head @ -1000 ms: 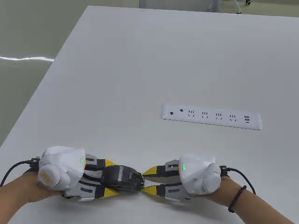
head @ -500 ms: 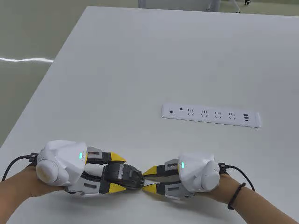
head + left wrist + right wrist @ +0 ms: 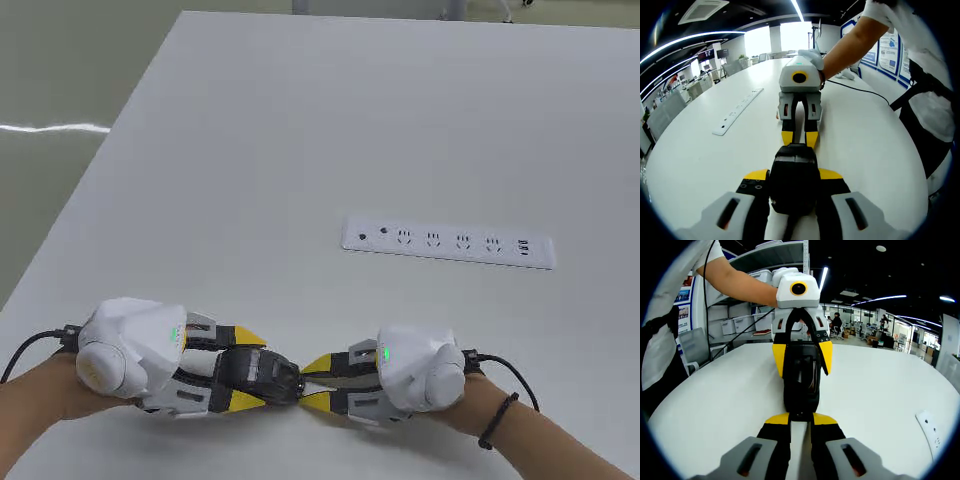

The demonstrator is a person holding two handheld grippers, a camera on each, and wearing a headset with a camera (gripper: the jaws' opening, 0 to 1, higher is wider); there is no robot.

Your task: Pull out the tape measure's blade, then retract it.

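Yellow-tipped left claw point(image 3: 245, 368), at 7 o'clock on the bench point(image 3: 300, 150) in the head view, is clenched across the black tape measure point(image 3: 268, 376), with one jaw on each flat side. The left gripper view confirms that the case is seated between both jaws. Compared with one second ago, this claw has rolled about its long axis, so its upper yellow tip now lies over the case. Across the last half second the pose is unchanged. The right claw point(image 3: 310, 383), at 5 o'clock, is clenched with its tips pinched at the case mouth, as before. The hook is too small to confirm. No drawn-out blade shows between the case and this claw. Judgement: the grip has been reseated and the pull has not yet begun, so the next move calls for parting the claws along the blade line while the case is held firm. At 2 o'clock from the right claw a white power strip point(image 3: 447, 241) lies flat, well apart. The bench surface is white and matte. Pale green floor point(image 3: 60, 80) lies at 10 o'clock. The gripper views show an open office with ceiling light strips point(image 3: 799, 9) and shelving point(image 3: 740, 320).
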